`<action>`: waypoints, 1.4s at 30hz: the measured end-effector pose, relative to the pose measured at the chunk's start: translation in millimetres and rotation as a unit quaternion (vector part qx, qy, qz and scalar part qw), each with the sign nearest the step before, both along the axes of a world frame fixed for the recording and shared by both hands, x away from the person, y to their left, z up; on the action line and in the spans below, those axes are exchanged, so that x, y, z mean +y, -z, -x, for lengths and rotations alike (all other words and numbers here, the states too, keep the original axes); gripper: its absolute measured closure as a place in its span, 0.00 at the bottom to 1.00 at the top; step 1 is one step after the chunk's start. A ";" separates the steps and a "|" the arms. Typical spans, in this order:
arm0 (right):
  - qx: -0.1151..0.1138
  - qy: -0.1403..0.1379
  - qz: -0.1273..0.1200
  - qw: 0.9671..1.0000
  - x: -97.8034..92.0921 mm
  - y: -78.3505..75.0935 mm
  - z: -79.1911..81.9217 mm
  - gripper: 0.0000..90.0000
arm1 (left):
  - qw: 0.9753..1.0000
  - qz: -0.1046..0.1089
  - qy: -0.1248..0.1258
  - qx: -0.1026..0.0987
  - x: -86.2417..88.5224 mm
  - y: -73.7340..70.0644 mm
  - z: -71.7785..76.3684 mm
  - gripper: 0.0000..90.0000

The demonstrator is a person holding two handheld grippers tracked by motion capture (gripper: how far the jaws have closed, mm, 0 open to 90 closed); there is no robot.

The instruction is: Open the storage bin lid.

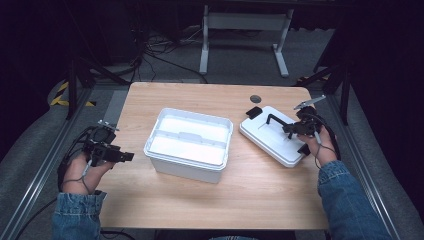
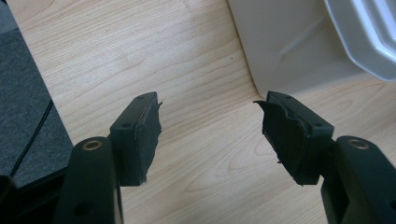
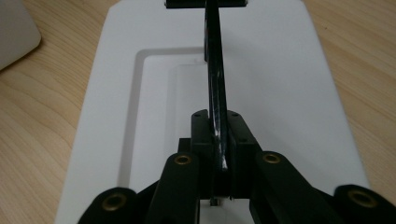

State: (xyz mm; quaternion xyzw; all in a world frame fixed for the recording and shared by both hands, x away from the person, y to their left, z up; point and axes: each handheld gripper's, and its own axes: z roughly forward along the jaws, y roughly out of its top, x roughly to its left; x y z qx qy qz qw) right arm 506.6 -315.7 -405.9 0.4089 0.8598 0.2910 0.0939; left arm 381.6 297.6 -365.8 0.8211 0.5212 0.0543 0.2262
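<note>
On the table (image 1: pixel 190 210), high view: open white bin (image 1: pixel 190 142) at centre, its lid (image 1: pixel 272 135) lying to the right. Left gripper view: left gripper (image 2: pixel 210 135) jaws spread, empty, near bin wall. Right gripper view: right gripper (image 3: pixel 217 140) clamped on lid's black handle (image 3: pixel 214 60).

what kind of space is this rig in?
Probably a lab or data-capture studio: black curtained surround, loose cables on grey floor, a bare wooden table, and hand-held grippers, left and right.

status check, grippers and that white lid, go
Left gripper open over bare table, beside the white bin. Right gripper shut on the lid's black handle. White lid flat on table right of bin. Nothing blocking.
</note>
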 end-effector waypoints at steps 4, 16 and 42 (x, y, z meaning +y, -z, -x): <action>0.002 0.000 -0.004 1.000 -1.1 4.4 0.2 0.94 | 1.000 0.002 -0.001 -0.001 0.8 -0.2 0.0 0.42; 0.042 0.023 -0.041 0.998 -11.7 20.9 -4.0 0.91 | 1.000 0.001 0.002 0.001 -1.9 0.8 -2.0 0.42; -0.039 0.005 -0.079 0.996 -1.6 -39.3 46.5 0.55 | 1.000 -0.008 0.013 0.004 -8.6 1.8 6.1 0.42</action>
